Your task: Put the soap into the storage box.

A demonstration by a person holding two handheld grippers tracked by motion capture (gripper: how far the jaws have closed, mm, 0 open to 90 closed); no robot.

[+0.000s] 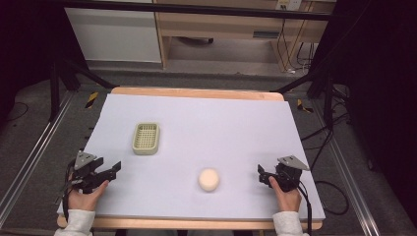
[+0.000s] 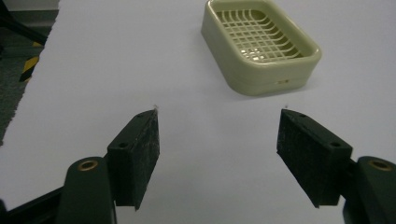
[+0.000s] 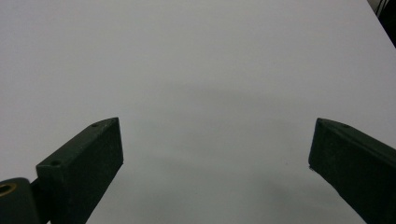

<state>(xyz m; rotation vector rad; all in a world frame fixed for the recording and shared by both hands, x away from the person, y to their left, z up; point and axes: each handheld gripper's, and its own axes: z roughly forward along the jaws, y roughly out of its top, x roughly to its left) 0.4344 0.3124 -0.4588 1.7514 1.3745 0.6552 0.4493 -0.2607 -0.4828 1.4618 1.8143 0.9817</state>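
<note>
Lavender sheet (image 1: 196,123) across the table, and you're at the very start: nothing has been picked up, nothing placed. Your left gripper (image 1: 114,169) sits at the near left edge of the sheet, jaws spread wide and holding nothing; the left gripper view looks straight between them at bare sheet with the dish (image 2: 259,44) beyond, well apart from the tips. Your right gripper (image 1: 261,174) rests at the near right, jaws likewise gaping and empty, the right gripper view showing plain sheet between them. The soap (image 1: 208,179), a pale round cake, lies near the front edge between your two hands, closer to the right one but not touching it. The dish sits up and left of it, upright, its grid bare. My read is that the soap belongs in that dish, so everything is left to do: reach, close on the soap, carry it over, set it on the grid. Count it up: one soap, one dish, two grippers, both free. The right hand looks best placed for the grab.
</note>
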